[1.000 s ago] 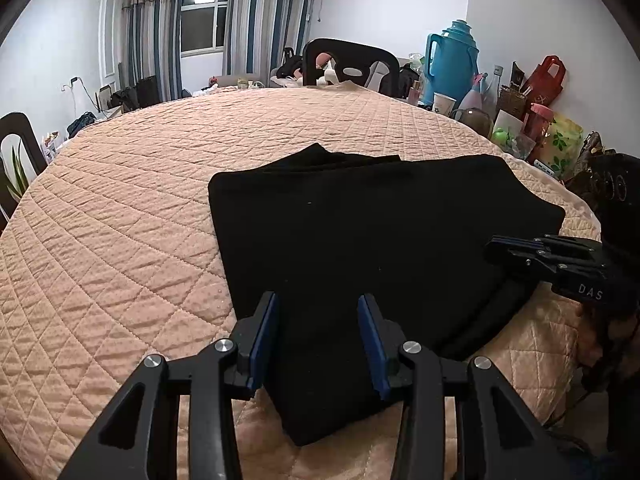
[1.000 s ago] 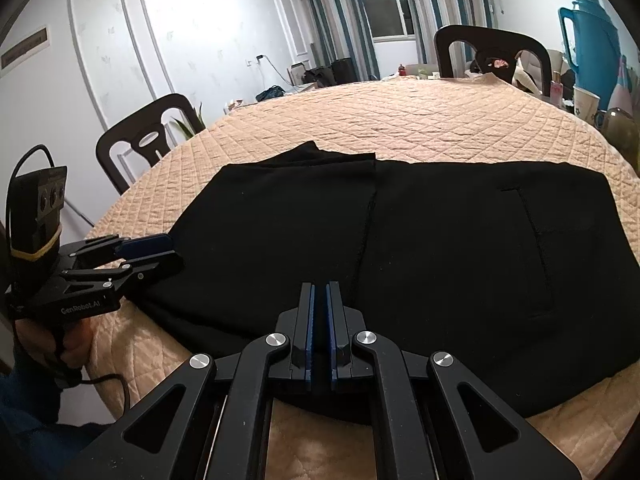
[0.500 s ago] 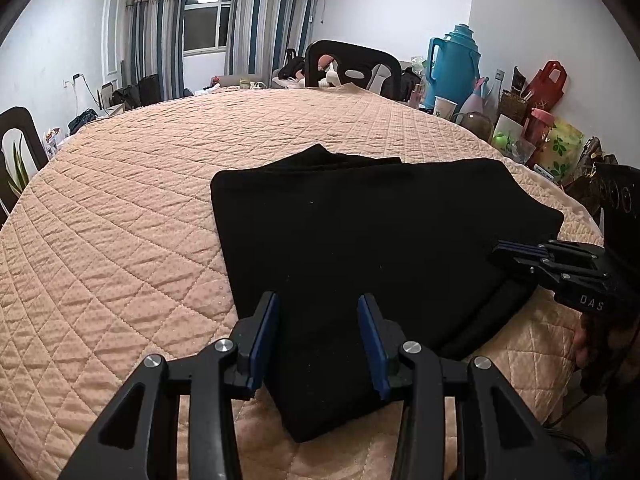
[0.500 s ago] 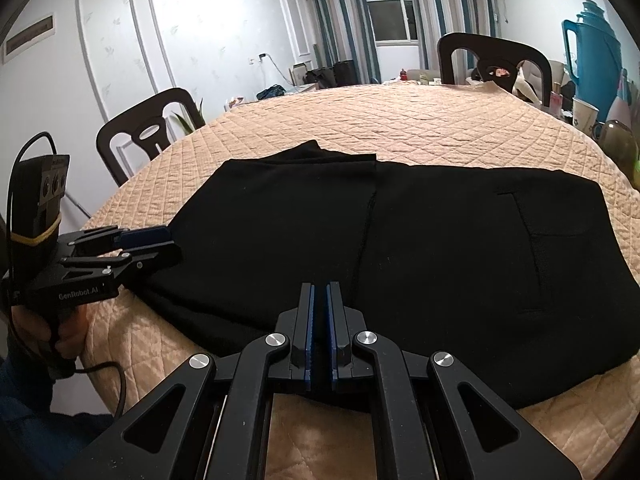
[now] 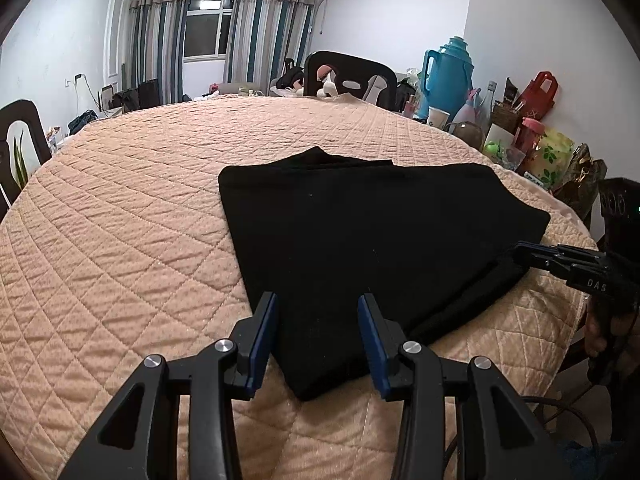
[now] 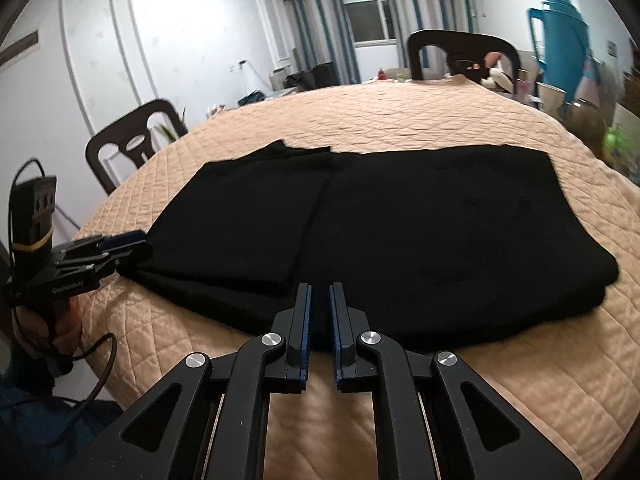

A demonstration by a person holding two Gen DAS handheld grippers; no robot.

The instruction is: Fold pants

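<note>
The black pants [image 5: 360,232] lie folded flat on the quilted peach table cover [image 5: 120,220], also seen in the right wrist view [image 6: 400,232]. My left gripper [image 5: 318,312] is open, its fingers either side of the near corner of the pants, holding nothing. My right gripper [image 6: 319,296] is a little open with a narrow gap between its pads, just over the near edge of the pants, holding nothing. The right gripper shows in the left wrist view [image 5: 536,258] at the pants' right edge. The left gripper shows in the right wrist view [image 6: 120,246] at their left end.
Dark chairs stand at the far side [image 5: 348,76] and the left [image 6: 132,144]. A teal thermos [image 5: 448,72], cups, bottles and bags crowd the table's right rim. A cable [image 6: 96,364] hangs from the left gripper below the table edge.
My right gripper has opened from fully shut to a narrow gap and pulled back slightly toward the table edge. The left gripper stays open in place. The pants have not moved.
</note>
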